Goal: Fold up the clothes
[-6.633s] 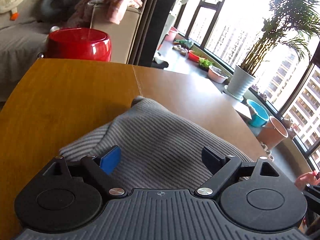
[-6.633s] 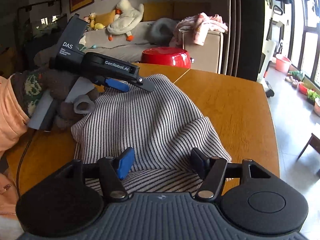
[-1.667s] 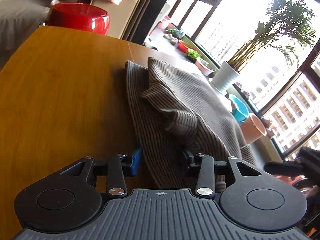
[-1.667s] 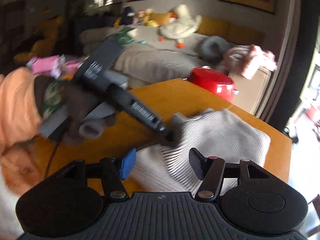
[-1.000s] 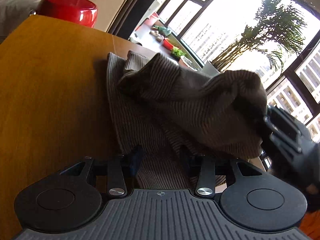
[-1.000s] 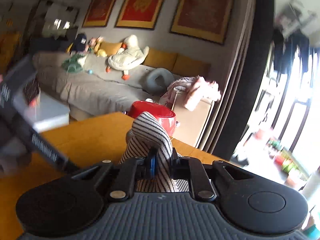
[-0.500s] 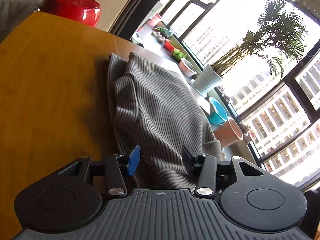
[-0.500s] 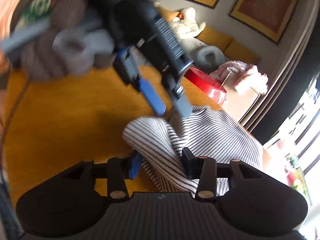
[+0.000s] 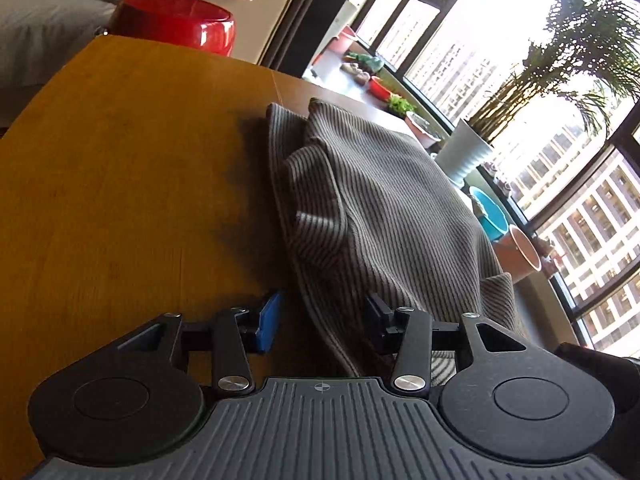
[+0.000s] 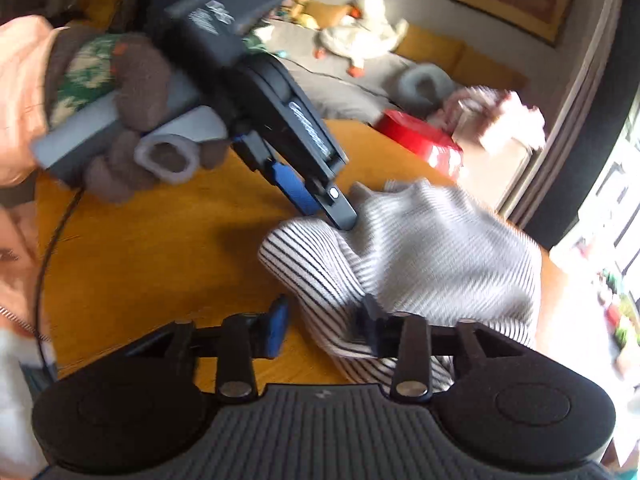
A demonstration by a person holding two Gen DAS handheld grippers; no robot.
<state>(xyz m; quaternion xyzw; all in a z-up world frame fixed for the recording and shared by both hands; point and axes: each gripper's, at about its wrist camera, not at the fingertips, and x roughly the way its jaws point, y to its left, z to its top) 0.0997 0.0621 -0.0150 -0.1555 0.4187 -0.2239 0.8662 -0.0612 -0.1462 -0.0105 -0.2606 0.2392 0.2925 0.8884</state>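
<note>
A round-edged wooden table (image 9: 120, 184) filled most of both views, and on it lay the striped knit garment (image 9: 384, 216), folded into a thick, rumpled bundle toward the window side of the tabletop, with its near corner reaching down to the cameras. Beyond the table's far edge stood a grey sofa (image 10: 340, 80) carrying a plush duck (image 10: 368, 16), and a glossy red stool (image 9: 176, 22) sat just past the rim. By the window a potted palm in a white ribbed pot (image 9: 464, 152) stood on the sill area. The left gripper (image 9: 322, 320) sat low at the garment's near edge with its jaws spread apart, the blue-padded finger (image 9: 269, 322) over bare wood and the black finger against the cloth, clamping nothing. In the right wrist view the same tool appeared from outside, held by a hand in a brown knit glove (image 10: 132, 120), its tips pointing down at a raised fold of the fabric. The right gripper (image 10: 324, 326) likewise stood wide open, a loose striped fold lying between its fingers without being pinched.
</note>
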